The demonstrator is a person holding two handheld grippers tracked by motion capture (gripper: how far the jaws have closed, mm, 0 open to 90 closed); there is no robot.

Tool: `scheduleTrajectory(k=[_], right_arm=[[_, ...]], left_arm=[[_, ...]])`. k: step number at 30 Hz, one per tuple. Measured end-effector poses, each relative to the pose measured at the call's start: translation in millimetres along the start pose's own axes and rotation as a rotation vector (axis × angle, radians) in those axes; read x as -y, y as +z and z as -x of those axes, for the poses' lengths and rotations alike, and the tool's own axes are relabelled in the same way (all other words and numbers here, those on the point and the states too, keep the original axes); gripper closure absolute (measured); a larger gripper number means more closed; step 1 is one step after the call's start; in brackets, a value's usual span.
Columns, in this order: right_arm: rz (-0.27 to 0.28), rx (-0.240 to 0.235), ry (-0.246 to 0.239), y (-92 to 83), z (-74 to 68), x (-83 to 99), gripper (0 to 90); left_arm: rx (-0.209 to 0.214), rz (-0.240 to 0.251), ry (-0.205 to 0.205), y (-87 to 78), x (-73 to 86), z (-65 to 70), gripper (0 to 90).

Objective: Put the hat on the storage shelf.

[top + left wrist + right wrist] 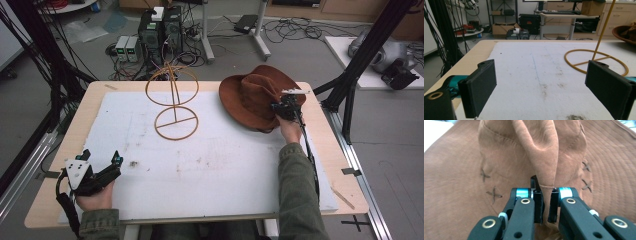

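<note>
A brown suede hat [250, 92] lies at the back right of the white mat [210, 170]. My right gripper [280, 107] reaches it from the near side. In the right gripper view the jaws of this gripper [546, 195] are shut on a raised fold of the hat's crown [541, 155]. A gold wire hat stand [172, 90], with a ring base [176, 123] and a hoop top, stands at the back middle, left of the hat. My left gripper [102, 156] rests open at the near left corner with nothing between its jaws [542, 67]. The ring base [596, 61] lies ahead of it to the right.
The mat covers most of a wooden table [90, 100]; a bare wood strip runs along its left and right edges. Black frame posts [360, 55] stand at the right, cables [45, 60] hang at the left, and computer boxes [160, 30] sit on the floor behind.
</note>
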State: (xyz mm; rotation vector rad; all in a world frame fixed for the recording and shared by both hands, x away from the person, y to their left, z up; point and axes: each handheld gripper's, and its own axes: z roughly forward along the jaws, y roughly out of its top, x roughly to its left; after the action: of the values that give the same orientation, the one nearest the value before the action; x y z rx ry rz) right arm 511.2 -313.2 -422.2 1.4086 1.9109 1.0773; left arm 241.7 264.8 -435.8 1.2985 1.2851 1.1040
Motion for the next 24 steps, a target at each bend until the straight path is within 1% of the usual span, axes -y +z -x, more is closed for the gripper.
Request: scheduleTrajectory(k=[1, 5, 6, 7, 8, 12, 14, 15, 16, 17, 19, 24], right_arm=[[-0.001, 0.001, 0.008, -0.8, -0.9, -0.3, 88.0], [0.011, -0.005, 0.009, -2.3, -1.7, -1.3, 88.0], [0.014, -0.007, 0.003, -2.9, -1.7, -1.6, 88.0], [0.011, 0.002, -0.014, -3.6, -3.4, -2.2, 88.0], [0.011, 0.002, -0.014, -3.6, -3.4, -2.2, 88.0], [0.014, -0.001, 0.004, -6.0, -3.4, -2.8, 88.1], [0.03, 0.007, 0.002, -8.9, -4.9, -3.6, 88.0], [0.044, 0.019, -0.018, -11.6, -6.3, -4.1, 88.0], [0.044, 0.019, -0.018, -11.6, -6.3, -4.1, 88.0], [0.064, 0.026, -0.017, -15.5, -8.3, -4.5, 87.9], [0.071, 0.028, -0.01, -16.7, -9.1, -4.6, 87.9], [0.098, 0.02, -0.001, -23.4, -9.4, -5.6, 88.0]], left_arm=[[-0.001, -0.001, -0.001, 0.0, 0.0, -0.5, 10.5], [-0.001, 0.002, -0.003, -0.3, -0.1, -1.1, 10.5], [-0.002, 0.005, -0.01, -0.3, -0.1, -1.0, 10.5], [-0.001, 0.002, -0.008, -0.6, -0.2, -1.3, 10.5], [-0.002, 0.003, -0.008, -0.8, -0.1, -1.6, 10.5], [-0.007, 0.006, -0.014, -2.1, -0.3, -3.1, 10.5], [-0.01, 0.007, -0.017, -2.6, -0.4, -4.1, 10.5], [-0.011, 0.007, -0.017, -2.6, -0.4, -4.4, 10.5], [-0.012, 0.005, -0.015, -2.7, -0.3, -4.7, 10.5], [-0.011, 0.006, -0.015, -2.7, -0.3, -4.7, 10.5], [-0.007, 0.009, -0.014, -2.8, -0.4, -4.5, 10.5], [-0.01, 0.018, -0.016, -5.2, -1.5, -5.1, 10.5]])
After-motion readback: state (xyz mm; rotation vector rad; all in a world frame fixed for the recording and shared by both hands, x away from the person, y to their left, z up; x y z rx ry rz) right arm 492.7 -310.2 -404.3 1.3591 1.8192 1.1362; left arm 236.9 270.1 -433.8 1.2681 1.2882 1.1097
